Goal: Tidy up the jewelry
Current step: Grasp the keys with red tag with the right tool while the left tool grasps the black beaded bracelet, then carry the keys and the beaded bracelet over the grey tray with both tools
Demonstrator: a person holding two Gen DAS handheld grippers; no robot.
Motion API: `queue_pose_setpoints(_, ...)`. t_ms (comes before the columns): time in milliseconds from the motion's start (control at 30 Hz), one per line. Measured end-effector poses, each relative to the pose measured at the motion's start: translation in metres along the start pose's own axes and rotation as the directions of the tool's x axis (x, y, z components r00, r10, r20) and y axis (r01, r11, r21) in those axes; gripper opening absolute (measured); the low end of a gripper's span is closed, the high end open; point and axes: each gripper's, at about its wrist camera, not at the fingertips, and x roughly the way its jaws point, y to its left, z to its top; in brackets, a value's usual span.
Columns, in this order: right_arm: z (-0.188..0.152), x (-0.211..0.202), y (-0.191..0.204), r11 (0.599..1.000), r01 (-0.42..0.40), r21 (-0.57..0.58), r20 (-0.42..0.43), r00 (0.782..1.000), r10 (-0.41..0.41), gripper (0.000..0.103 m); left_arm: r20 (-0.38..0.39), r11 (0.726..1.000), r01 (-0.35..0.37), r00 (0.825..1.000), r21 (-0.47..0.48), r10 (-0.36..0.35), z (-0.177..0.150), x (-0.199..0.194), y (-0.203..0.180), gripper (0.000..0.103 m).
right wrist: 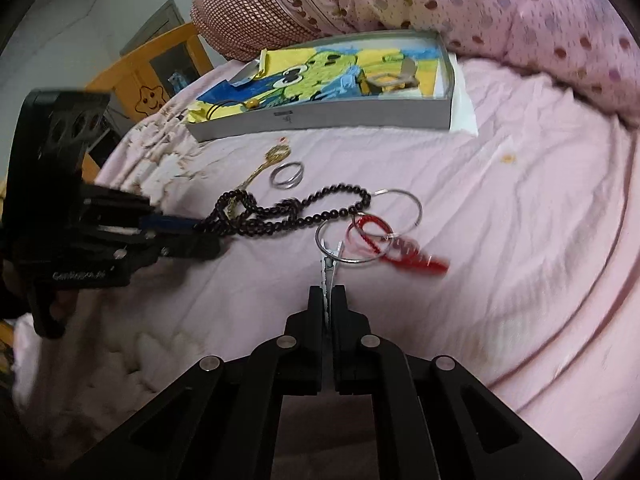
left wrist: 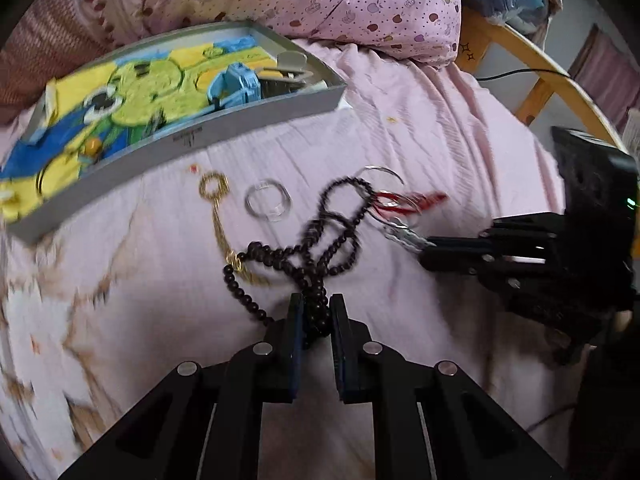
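Left gripper clamped on the dark bead string, which trails across the pink sheet in front of the grey box. Right gripper pinched on a silver toothed clip, touching the silver rings and red piece at the beads' far end. Gold chain and clear ring lie between beads and box.

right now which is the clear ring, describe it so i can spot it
Start at the grey box on the pink bedsheet. Just in front lies the clear ring, between the gold chain and black beads. It alone is see-through.
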Motion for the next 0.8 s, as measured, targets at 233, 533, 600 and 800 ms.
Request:
queue_pose_setpoints(233, -0.026, -0.009, 0.005, 0.990, -0.069, 0.121, -0.108, 0.991, 0.082, 0.004, -0.032, 0.996, 0.064, 0.997, -0.065, -0.066, -0.027, -0.022, -0.010, 0.012)
queue_pose_setpoints(533, -0.030, -0.047, 0.030, 0.993, -0.058, 0.099, 0.001, 0.998, 0.059, 0.004, 0.006, 0.992, 0.107, 0.994, -0.069, -0.107, -0.049, -0.060, -0.023, 0.012)
queue_pose_setpoints(600, -0.023, -0.054, 0.034, 0.995, -0.056, 0.086, 0.041, 0.998, 0.052, 0.004, 0.033, 0.992, 0.109, 0.994, -0.061, -0.107, -0.049, -0.073, -0.024, 0.012)
queue_pose_setpoints(800, -0.001, -0.065, 0.038, 0.997, -0.042, 0.070, 0.129, 0.991, 0.032, 0.004, 0.112, 0.996, 0.080, 0.991, -0.037, -0.076, -0.024, -0.107, -0.015, 0.012)
